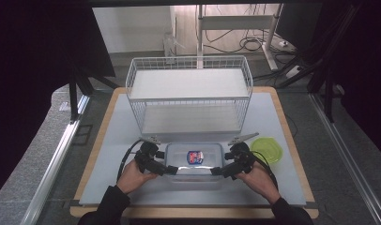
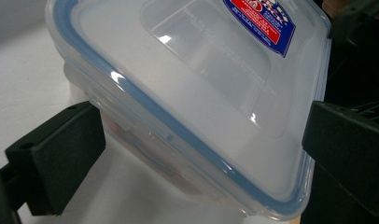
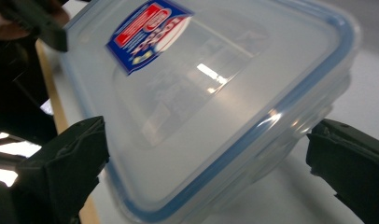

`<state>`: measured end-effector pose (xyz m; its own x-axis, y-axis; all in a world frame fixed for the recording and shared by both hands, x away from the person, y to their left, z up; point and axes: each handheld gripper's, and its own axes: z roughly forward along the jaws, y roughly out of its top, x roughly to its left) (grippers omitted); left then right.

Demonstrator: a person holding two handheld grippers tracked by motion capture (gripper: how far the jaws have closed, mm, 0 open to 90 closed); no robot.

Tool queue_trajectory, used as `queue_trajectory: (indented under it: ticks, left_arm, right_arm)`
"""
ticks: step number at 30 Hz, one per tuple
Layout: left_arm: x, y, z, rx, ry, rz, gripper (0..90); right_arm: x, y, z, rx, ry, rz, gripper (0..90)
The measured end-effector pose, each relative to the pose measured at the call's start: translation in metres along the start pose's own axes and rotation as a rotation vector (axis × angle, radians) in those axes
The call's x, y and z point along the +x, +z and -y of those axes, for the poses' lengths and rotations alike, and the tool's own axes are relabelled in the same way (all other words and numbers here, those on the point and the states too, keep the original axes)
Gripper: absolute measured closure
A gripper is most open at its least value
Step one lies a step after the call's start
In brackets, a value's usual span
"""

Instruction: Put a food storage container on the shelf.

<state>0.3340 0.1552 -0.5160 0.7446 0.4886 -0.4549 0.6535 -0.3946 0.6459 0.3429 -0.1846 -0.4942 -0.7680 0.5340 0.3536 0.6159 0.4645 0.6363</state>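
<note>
From above, the clear lidded container (image 1: 194, 161) sits near the table's (image 1: 273, 122) front edge, my left gripper (image 1: 169, 169) and right gripper (image 1: 217, 171) at its ends. Both gripper views show jaws spread around its corners, seemingly ungripped. I'd expect stiff, light, slick plastic; the lid rim is the place to grip.

container (image 2: 187, 93) far end cropped, label (image 3: 148, 32) text blurred

My pale grey table (image 1: 109, 140) with its wooden rim carries a white wire two-tier rack (image 1: 188, 93) toward the far edge, a clear plastic lidded food container (image 1: 194, 161) near my edge, and a round green lid (image 1: 267, 149) just right of it.
</note>
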Motion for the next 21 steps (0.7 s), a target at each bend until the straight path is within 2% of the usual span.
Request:
queue_trajectory:
  ticks: [1, 2, 4, 6, 7, 9, 12, 15, 17, 21]
  left_arm:
    - [0.000, 0.000, 0.000, 0.004, -0.005, 0.002, 0.1]
    - [-0.001, -0.001, 0.000, 0.008, -0.010, 0.003, 0.8]
    - [-0.001, -0.003, 0.000, 0.009, -0.018, 0.006, 3.1]
    - [-0.001, -0.005, 0.001, 0.008, -0.015, 0.008, 7.9]
    - [-0.003, -0.007, 0.002, 0.010, 0.001, 0.005, 8.5]
    - [-0.007, -0.008, 0.003, 0.010, 0.017, -0.009, 9.1]
    - [-0.012, -0.011, 0.006, 0.004, 0.015, -0.019, 12.4]
    - [-0.016, -0.018, 0.012, -0.023, 0.031, -0.028, 22.3]
    - [-0.019, -0.022, 0.015, -0.038, 0.039, -0.031, 27.2]
    - [-0.020, -0.029, 0.022, -0.078, 0.039, -0.011, 38.2]
  right_arm:
    - [-0.002, 0.002, -0.001, 0.002, 0.010, -0.002, 1.2]
    - [-0.004, 0.004, -0.001, 0.008, 0.027, -0.027, 0.0]
    - [-0.007, 0.007, 0.000, 0.015, 0.067, -0.048, 0.0]
    - [-0.006, 0.006, 0.000, 0.014, 0.066, -0.047, 0.5]
    - [-0.003, 0.002, 0.000, 0.019, 0.056, -0.030, 4.2]
    - [0.001, 0.000, 0.001, 0.014, 0.034, -0.016, 4.2]
    - [0.007, -0.003, 0.003, 0.010, 0.017, 0.003, 6.5]
    - [0.013, -0.011, 0.005, -0.003, 0.002, 0.028, 16.3]
    - [0.015, -0.016, 0.007, -0.005, 0.001, 0.029, 22.0]
    - [0.013, -0.026, 0.014, -0.031, 0.027, -0.005, 36.9]
